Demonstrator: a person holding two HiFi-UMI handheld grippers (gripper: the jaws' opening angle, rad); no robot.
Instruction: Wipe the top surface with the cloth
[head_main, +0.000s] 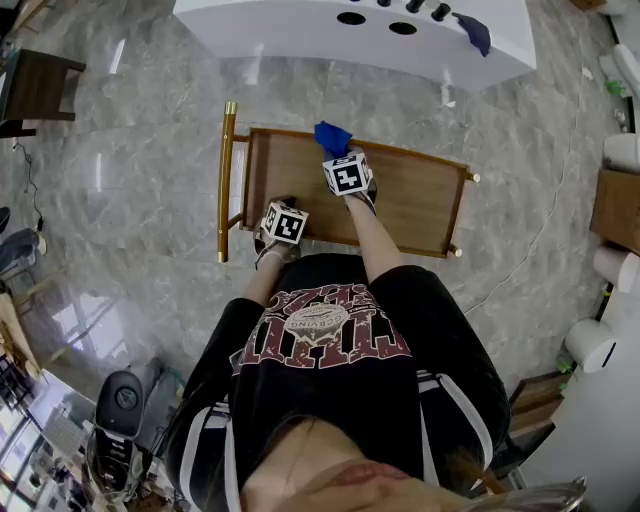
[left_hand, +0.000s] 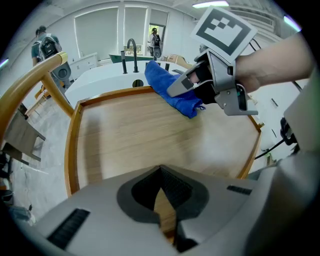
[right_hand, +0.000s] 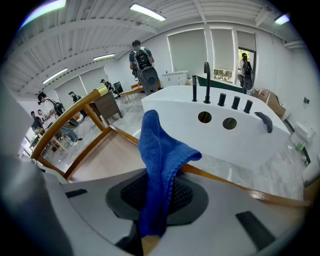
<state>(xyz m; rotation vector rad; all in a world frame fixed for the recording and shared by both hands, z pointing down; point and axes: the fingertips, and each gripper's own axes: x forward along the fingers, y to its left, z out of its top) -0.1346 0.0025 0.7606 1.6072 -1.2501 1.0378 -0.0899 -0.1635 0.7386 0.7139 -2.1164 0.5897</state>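
I am holding the right claw (right_hand: 152, 197) clamped on the crumpled blue terry cloth (right_hand: 159, 150), which is lying against the far rim of the rimmed brown wooden surface (left_hand: 150, 140). The left claw (left_hand: 161, 187) is hovering near the surface's near edge, jaws together, gripping nothing.

Hardly any writing can be read. The black T-shirt with a maroon-and-white block-letter print (head_main: 322, 333), lower middle of the head view, shows its wording upside down and too warped to make out. The two white cubes (head_main: 284, 222) (head_main: 347, 174) at the middle bear only black square markers, no letters or numbers.
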